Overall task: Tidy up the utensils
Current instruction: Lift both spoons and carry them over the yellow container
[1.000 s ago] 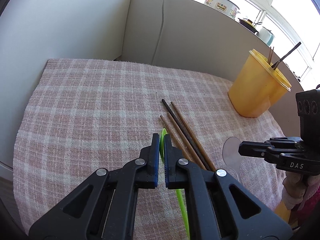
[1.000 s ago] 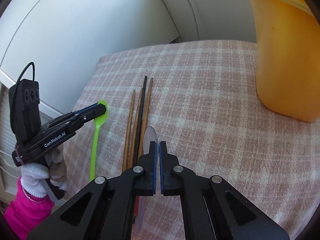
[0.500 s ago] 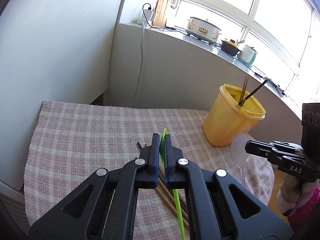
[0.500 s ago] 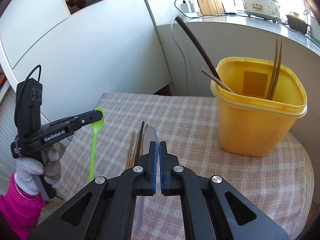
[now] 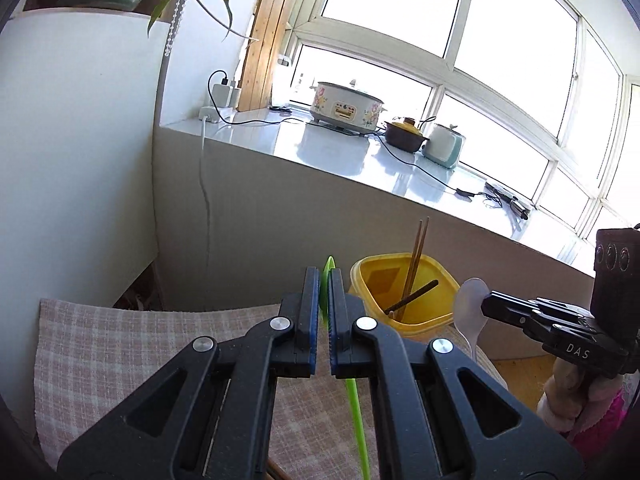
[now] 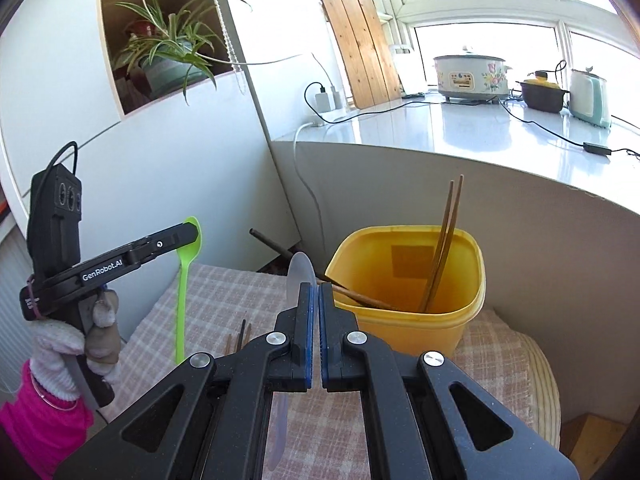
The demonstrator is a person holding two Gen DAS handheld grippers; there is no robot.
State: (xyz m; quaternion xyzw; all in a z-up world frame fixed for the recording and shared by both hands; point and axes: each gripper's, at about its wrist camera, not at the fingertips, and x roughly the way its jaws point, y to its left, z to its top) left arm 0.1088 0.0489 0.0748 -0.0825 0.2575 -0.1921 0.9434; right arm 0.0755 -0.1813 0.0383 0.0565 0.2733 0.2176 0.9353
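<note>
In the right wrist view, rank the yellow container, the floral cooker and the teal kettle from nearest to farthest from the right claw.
1. Yellow container: on the checked cloth, just ahead and to the right of the right claw.
2. Floral cooker: back on the white counter by the window.
3. Teal kettle: on the counter too, farther right; close to the cooker's range, so that order is loose.

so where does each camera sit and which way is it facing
Left wrist: on the left gripper, looking along its fingers, shut on a green spoon, toward the yellow tub and window; the right gripper shows.
Right wrist: on the right gripper, fingers shut on a clear spoon, facing the tub; the left gripper and gloved hand show.
Shared: tub, both spoons, checked cloth.
</note>
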